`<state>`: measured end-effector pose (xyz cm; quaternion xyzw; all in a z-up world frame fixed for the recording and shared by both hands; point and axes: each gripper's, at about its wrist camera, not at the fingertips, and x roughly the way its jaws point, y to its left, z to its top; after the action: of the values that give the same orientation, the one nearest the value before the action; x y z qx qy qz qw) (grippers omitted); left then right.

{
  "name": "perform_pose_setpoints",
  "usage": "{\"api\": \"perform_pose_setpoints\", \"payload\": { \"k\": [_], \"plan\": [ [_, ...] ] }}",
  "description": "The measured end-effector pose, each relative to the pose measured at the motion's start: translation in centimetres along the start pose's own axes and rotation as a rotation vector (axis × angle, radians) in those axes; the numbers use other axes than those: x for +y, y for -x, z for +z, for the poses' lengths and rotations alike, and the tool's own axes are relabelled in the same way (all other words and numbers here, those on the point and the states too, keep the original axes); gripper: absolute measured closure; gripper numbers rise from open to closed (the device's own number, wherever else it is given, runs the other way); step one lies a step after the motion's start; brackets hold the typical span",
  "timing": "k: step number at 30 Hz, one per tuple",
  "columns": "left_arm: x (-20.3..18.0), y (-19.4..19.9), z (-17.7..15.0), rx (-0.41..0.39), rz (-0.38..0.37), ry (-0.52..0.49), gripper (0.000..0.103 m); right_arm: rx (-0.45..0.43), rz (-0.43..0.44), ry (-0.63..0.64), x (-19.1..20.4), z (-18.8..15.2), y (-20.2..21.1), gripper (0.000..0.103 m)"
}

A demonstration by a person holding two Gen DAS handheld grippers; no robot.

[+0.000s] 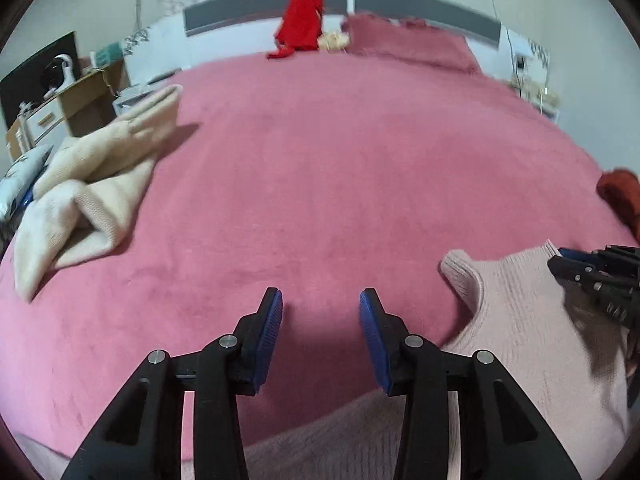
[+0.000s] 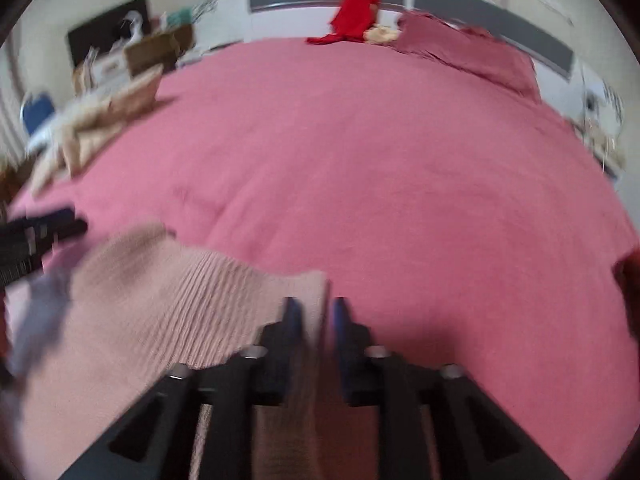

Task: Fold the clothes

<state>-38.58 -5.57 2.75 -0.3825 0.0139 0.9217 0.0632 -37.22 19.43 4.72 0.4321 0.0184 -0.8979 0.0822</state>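
Observation:
A pale pink knit sweater (image 1: 520, 320) lies on the pink bed (image 1: 320, 160) at the near right. My left gripper (image 1: 320, 312) is open and empty above the bedspread, left of the sweater. My right gripper (image 2: 316, 312) is shut on the sweater's edge (image 2: 200, 292); it shows at the right edge of the left wrist view (image 1: 568, 264). The left gripper shows at the left edge of the right wrist view (image 2: 60, 224). The right wrist view is blurred.
A cream garment (image 1: 96, 184) lies crumpled at the bed's left side. A red garment (image 1: 300, 20) hangs at the headboard beside a pink pillow (image 1: 408, 44). A rust-red cloth (image 1: 620, 196) sits at the right edge. Furniture stands left of the bed.

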Motion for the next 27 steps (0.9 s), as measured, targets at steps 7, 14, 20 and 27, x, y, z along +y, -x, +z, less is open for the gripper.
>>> {"api": "perform_pose_setpoints", "payload": {
  "k": [7, 14, 20, 27],
  "plan": [
    [-5.1, 5.5, -1.6, -0.196, -0.189, -0.134, 0.034, -0.075, 0.257, -0.051, 1.7, -3.2, 5.6, 0.077],
    [-10.5, -1.1, -3.6, -0.008, -0.028, -0.379, 0.028, 0.001, 0.192, 0.108, 5.7, -4.6, 0.8, 0.081],
    [-5.0, -5.5, -0.8, 0.109, -0.007, -0.088, 0.000, -0.022, 0.069, 0.072, 5.4, -1.3, -2.8, 0.082],
    [-2.1, -0.9, 0.0, -0.018, -0.026, -0.012, 0.000, -0.105, 0.081, -0.017, 3.6, -0.8, 2.7, 0.080]
  ]
}}
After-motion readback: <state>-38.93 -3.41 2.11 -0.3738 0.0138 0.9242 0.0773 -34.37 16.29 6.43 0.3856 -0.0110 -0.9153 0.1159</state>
